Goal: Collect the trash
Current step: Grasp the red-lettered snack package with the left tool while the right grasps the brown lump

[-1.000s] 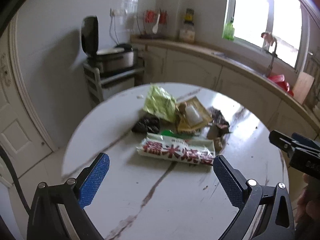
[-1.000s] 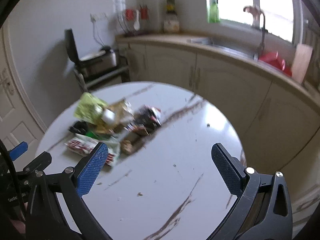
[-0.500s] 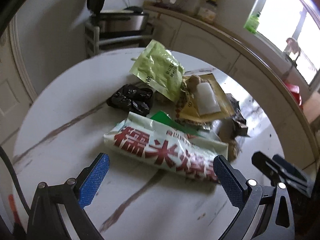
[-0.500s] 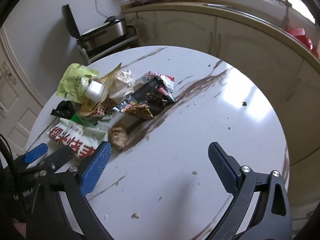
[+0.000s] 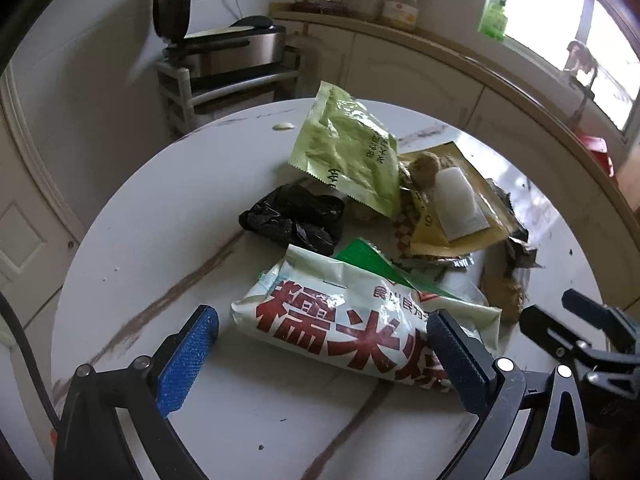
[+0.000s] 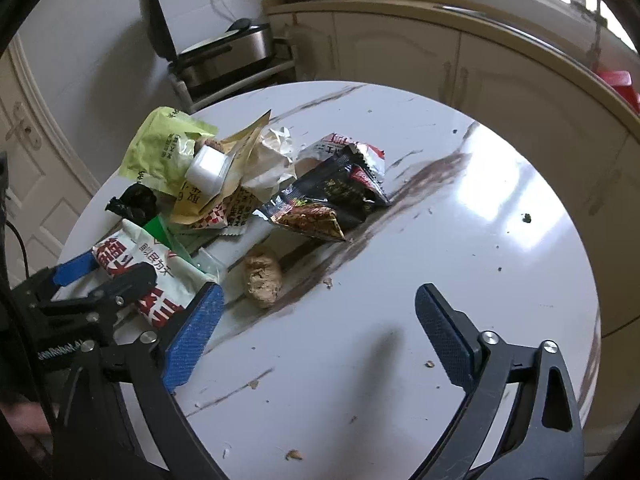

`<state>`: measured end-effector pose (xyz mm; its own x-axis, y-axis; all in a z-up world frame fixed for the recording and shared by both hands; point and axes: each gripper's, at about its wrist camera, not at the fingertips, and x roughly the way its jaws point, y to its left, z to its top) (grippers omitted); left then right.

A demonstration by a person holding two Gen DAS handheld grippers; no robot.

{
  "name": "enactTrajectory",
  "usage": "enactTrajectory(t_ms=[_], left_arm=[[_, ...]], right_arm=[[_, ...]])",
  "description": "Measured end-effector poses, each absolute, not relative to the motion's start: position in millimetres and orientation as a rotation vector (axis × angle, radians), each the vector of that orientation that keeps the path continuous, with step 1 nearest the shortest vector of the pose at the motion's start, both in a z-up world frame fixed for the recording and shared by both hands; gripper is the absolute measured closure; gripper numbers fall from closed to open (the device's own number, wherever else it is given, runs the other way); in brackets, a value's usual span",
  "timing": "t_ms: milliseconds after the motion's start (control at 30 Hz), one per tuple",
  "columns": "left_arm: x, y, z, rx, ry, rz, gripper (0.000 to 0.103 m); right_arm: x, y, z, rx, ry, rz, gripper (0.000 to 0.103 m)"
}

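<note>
A pile of trash lies on a round white marble table [image 5: 140,240]. Nearest is a white wrapper with red characters [image 5: 340,328]; it also shows in the right wrist view [image 6: 156,280]. Behind it lie a crumpled black bag [image 5: 296,216], a green packet [image 5: 348,148], a yellow packet [image 5: 452,204] and a dark snack bag [image 6: 332,196]. A brown lump [image 6: 262,276] lies on the table. My left gripper [image 5: 320,344] is open and straddles the white wrapper just above it. My right gripper [image 6: 316,332] is open and empty over bare table to the right of the pile.
Crumbs and brown streaks mark the table [image 6: 460,240]. A metal rack with a cooker [image 5: 224,60] stands behind the table on the left. Cream cabinets and a counter [image 6: 480,52] run along the back and right, under a window. A door [image 6: 24,152] is at far left.
Both grippers have moved forward and down toward the table. The left one has closed in on the white wrapper, which now lies between its fingers. Both stayed open.
</note>
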<state>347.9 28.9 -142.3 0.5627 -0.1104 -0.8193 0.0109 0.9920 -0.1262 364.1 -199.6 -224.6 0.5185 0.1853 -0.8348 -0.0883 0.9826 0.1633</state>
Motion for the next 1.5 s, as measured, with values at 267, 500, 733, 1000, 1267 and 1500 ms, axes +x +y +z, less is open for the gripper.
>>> enactTrajectory(t_ms=[267,500,733,1000,1267,1500], left_arm=[[361,16,-151,-0.082,0.953,-0.077,0.003],[339,11,-151,-0.074,0.93,-0.161,0.024],[334,28,-146,-0.139,0.936,-0.251,0.063],[328,33,-145,-0.093,0.943,-0.222,0.021],[303,-4,-141,0.155,0.896,-0.296,0.001],[311,-42,-147,0.494,0.831,-0.463,0.001]], right_arm=[[372,-181,-233,0.025,1.007,0.162,0.03],[359,-166,-227,-0.024,0.982,0.246,0.083],[345,-204,-226,0.086,0.993,0.215,0.083],[343,-218,-224,0.125,0.991,0.217,0.083],[341,-222,-225,0.151,0.986,0.225,0.083],[339,-223,-221,0.155,0.982,0.226,0.083]])
